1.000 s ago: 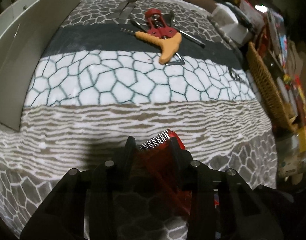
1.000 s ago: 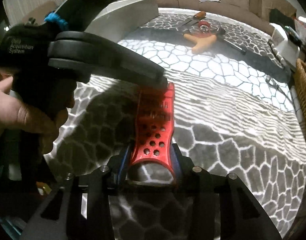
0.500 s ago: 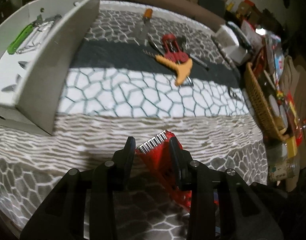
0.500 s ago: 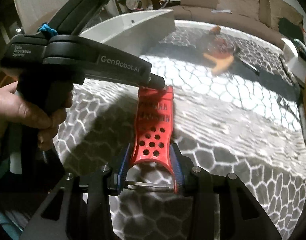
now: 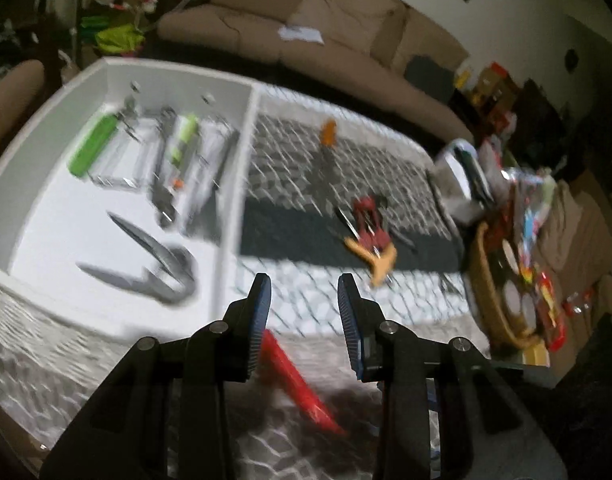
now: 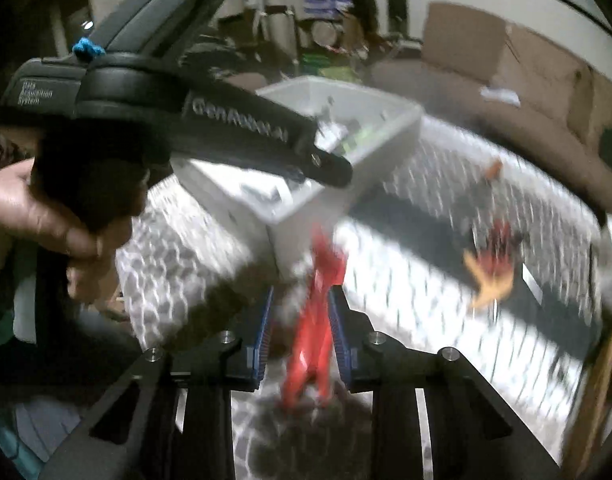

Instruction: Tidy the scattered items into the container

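Carrying is the step in hand: a red perforated plastic tool [image 6: 316,320] sits between the closing jaws of the right gripper [image 6: 301,312], low over the patterned grey-and-white blanket [image 5: 334,300]. Left gripper [image 5: 303,304] stands parted with nothing between its pads, the red tool passing below it. Next the tool needs bringing over the white rectangular tray [image 5: 229,216] and releasing. Inside lie steel tongs [image 5: 153,268], a green-handled tool [image 5: 93,148] and blurred utensils.
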Demonstrator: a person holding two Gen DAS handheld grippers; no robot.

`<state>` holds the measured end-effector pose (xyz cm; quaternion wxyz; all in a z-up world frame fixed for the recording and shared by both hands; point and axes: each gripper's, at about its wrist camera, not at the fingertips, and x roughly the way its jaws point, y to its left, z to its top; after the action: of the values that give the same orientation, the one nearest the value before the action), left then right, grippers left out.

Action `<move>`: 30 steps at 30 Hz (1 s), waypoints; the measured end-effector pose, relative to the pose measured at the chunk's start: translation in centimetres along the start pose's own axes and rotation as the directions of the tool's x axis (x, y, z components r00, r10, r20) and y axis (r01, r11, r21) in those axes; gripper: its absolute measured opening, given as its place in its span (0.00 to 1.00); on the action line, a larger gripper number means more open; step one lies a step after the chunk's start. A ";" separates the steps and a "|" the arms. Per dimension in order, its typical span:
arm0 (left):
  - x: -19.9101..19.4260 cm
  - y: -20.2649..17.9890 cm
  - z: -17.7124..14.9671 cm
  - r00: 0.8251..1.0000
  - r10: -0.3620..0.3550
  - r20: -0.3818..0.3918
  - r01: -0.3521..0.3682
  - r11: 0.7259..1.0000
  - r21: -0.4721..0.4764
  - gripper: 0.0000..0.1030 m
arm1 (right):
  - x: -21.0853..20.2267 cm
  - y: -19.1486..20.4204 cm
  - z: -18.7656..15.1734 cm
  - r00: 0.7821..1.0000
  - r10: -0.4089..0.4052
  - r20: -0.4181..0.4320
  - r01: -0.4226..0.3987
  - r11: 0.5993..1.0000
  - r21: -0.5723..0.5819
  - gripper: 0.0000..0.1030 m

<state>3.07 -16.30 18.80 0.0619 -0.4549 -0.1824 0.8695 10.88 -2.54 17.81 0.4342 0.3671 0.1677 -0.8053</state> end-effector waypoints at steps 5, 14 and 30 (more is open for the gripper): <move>-1.7 2.8 2.1 0.999 0.041 0.019 -0.041 0.998 0.040 0.30 | 1.8 0.3 4.5 1.000 -0.022 -0.017 0.021 0.999 -0.025 0.27; 2.9 2.4 -6.4 0.996 0.009 -0.085 -0.001 0.996 0.089 0.42 | 4.5 -3.6 -7.2 0.996 0.011 -0.083 0.017 0.944 0.328 0.58; 6.9 -2.7 -11.6 0.993 0.050 -0.106 -0.032 0.986 0.162 0.72 | 5.2 -2.1 -13.5 0.996 0.030 -0.086 0.007 0.913 0.408 0.63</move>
<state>8.38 -8.84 8.48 0.0902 -0.4992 -0.0987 0.8561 13.37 3.59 4.75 0.3449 0.4864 0.0136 -0.8027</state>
